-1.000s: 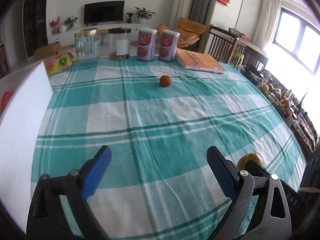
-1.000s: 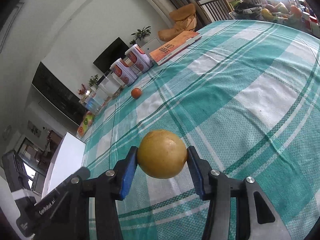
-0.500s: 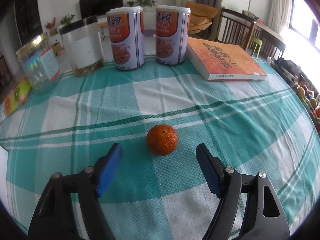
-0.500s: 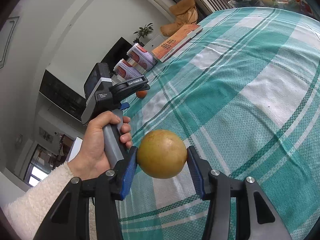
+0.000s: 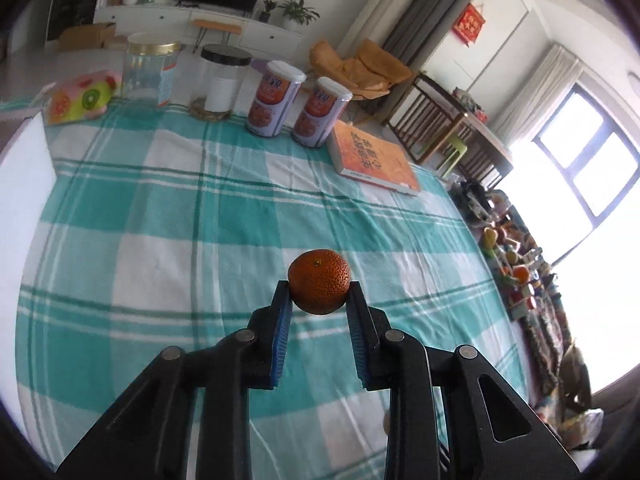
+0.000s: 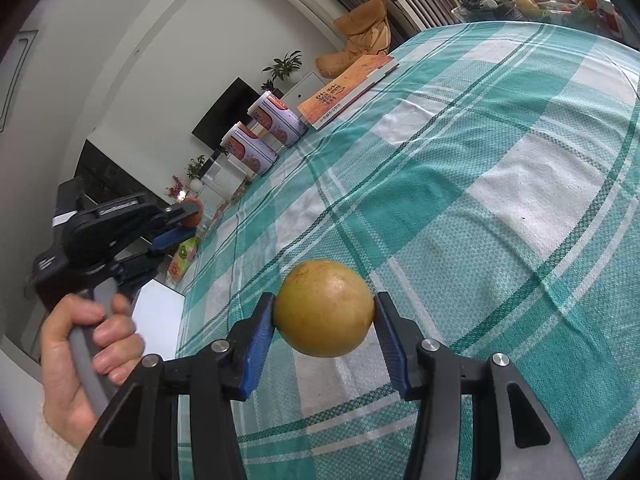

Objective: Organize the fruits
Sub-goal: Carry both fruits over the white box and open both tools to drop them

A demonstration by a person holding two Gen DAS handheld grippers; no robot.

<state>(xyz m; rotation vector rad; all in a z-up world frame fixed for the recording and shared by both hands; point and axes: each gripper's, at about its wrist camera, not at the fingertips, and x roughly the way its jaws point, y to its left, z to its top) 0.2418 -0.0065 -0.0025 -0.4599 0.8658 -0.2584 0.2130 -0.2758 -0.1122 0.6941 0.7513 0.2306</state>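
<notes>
My left gripper (image 5: 319, 296) is shut on a small orange tangerine (image 5: 319, 281) and holds it above the teal checked tablecloth (image 5: 168, 216). In the right wrist view the left gripper (image 6: 182, 220) shows at the left, held by a hand, with the tangerine (image 6: 193, 213) between its fingers. My right gripper (image 6: 324, 314) is shut on a round yellow fruit (image 6: 325, 307) and holds it above the cloth (image 6: 480, 200). A white box (image 5: 22, 184) stands at the table's left edge; it also shows in the right wrist view (image 6: 158, 312).
Two printed cans (image 5: 276, 98), two glass jars (image 5: 150, 68) and a fruit-printed pack (image 5: 78, 96) line the far edge. An orange book (image 5: 374, 158) lies at the far right. A rack of toys and fruit (image 5: 516, 268) stands beyond the right edge.
My left gripper has closed on the tangerine and lifted it off the cloth. My right gripper keeps its hold on the yellow fruit.
</notes>
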